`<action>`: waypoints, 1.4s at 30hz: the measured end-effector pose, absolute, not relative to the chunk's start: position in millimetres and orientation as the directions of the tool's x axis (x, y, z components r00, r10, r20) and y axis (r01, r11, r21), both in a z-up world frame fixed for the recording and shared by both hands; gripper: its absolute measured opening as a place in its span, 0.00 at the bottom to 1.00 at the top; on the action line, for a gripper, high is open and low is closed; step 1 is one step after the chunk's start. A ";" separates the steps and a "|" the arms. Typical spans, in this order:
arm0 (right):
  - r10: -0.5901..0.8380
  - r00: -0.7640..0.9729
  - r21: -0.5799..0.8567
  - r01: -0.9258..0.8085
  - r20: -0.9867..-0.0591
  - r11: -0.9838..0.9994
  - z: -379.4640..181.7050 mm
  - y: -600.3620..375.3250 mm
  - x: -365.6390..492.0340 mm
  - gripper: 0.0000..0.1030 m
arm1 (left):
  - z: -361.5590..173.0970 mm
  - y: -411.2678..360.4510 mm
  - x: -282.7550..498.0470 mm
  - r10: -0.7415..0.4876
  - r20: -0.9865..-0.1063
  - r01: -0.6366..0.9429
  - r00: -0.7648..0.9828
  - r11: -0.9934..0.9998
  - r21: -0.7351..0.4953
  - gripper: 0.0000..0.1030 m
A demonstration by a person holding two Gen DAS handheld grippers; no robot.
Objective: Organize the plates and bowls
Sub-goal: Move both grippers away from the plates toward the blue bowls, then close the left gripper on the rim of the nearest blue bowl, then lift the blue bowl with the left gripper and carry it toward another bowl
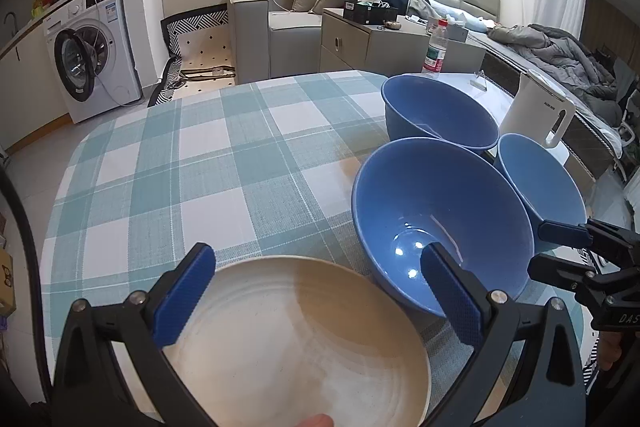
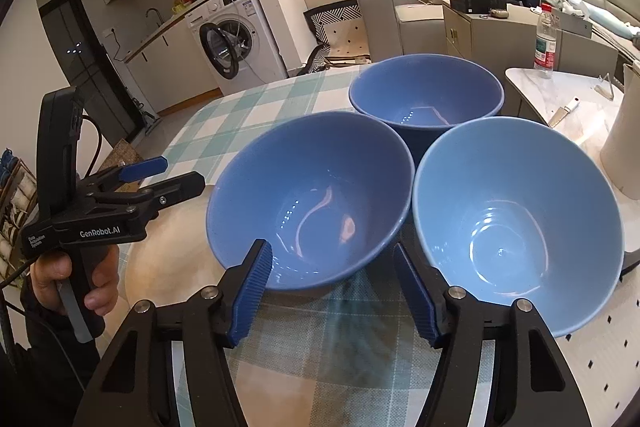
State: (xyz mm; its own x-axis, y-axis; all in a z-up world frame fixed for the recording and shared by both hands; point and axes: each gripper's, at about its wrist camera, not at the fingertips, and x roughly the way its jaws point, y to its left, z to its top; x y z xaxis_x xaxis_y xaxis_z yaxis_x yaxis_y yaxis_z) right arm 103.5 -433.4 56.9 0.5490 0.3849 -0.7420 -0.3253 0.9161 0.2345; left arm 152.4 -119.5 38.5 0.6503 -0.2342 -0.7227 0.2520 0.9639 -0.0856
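Note:
Three blue bowls stand close together on the checked tablecloth [image 1: 208, 163]: a near one [image 1: 440, 211] [image 2: 312, 195], a far darker one [image 1: 440, 111] [image 2: 426, 93] and a lighter one [image 1: 540, 183] [image 2: 516, 227]. A beige plate [image 1: 296, 343] lies at the near edge. My left gripper [image 1: 318, 291] is open above the plate, its right finger by the near bowl. My right gripper [image 2: 334, 287] is open in front of the gap between the near and light bowls. It also shows in the left wrist view [image 1: 560, 251].
A white kettle [image 1: 540, 111] and a water bottle [image 1: 435, 47] stand on a marble table [image 2: 568, 95] to the right. A sofa, cabinet and washing machine [image 1: 92, 47] lie beyond. The left gripper shows in the right wrist view [image 2: 172, 175].

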 end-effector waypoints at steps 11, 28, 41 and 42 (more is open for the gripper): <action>0.366 0.541 0.221 -0.314 -0.757 0.923 46.8 -428.2 110.9 0.63 | 26.7 -134.0 170.4 -0.241 -0.757 0.266 0.607 0.960 -0.092 0.99; 0.340 0.568 0.193 -0.304 -0.749 0.933 41.8 -418.3 112.4 0.62 | 12.1 -148.3 182.2 -0.255 -0.793 0.294 0.553 0.950 -0.100 0.51; 0.322 0.594 0.174 -0.295 -0.737 0.940 42.2 -419.0 112.4 0.54 | 12.1 -162.0 178.2 -0.256 -0.788 0.338 0.560 0.939 -0.064 0.18; 0.321 0.595 0.173 -0.294 -0.737 0.940 41.7 -419.1 112.6 0.54 | 12.0 -163.4 177.9 -0.250 -0.786 0.339 0.565 0.939 -0.055 0.18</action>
